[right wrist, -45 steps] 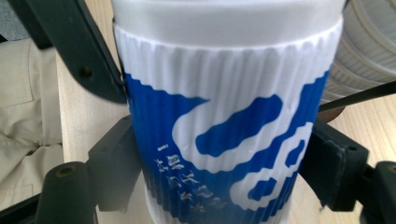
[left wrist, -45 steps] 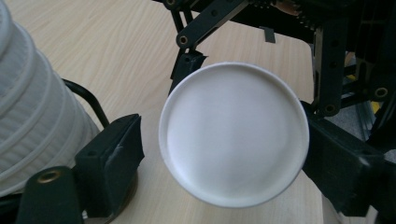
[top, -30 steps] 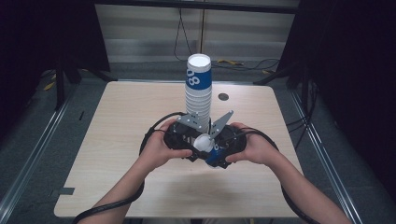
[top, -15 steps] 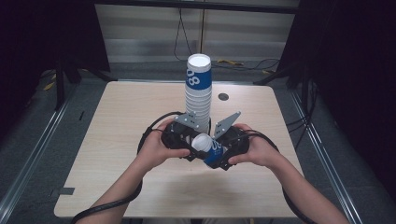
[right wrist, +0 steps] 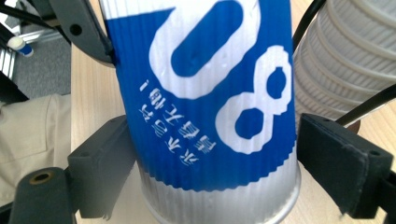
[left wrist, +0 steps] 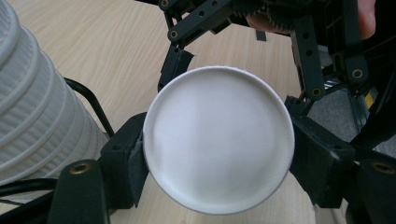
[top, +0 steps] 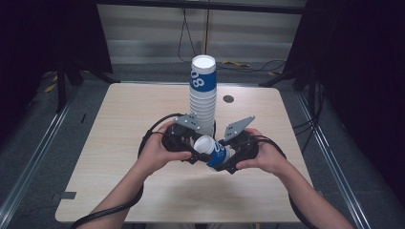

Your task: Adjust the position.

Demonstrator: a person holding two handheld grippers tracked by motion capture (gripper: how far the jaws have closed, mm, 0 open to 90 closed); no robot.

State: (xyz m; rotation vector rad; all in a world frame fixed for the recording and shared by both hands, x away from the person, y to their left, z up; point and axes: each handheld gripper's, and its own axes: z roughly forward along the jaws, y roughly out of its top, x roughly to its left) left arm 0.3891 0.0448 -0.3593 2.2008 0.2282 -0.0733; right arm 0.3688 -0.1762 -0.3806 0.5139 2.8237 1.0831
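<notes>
**Passing the cup between my grippers**

Holding the blue-and-white ribbed paper cup by its base, my left gripper stays clamped. Its long axis points across to my right gripper, whose jaws have just been opening and now flank it without pressing, beside the tall white cup stack.

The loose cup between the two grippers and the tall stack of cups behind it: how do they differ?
The loose cup lies tilted on its side between the grippers, while the stack stands upright on the table. The loose cup is a single one, and the stack is many nested cups, so far taller. The loose cup is up off the table, and the stack rests on it. Both have ribbed white walls with blue print.
</notes>
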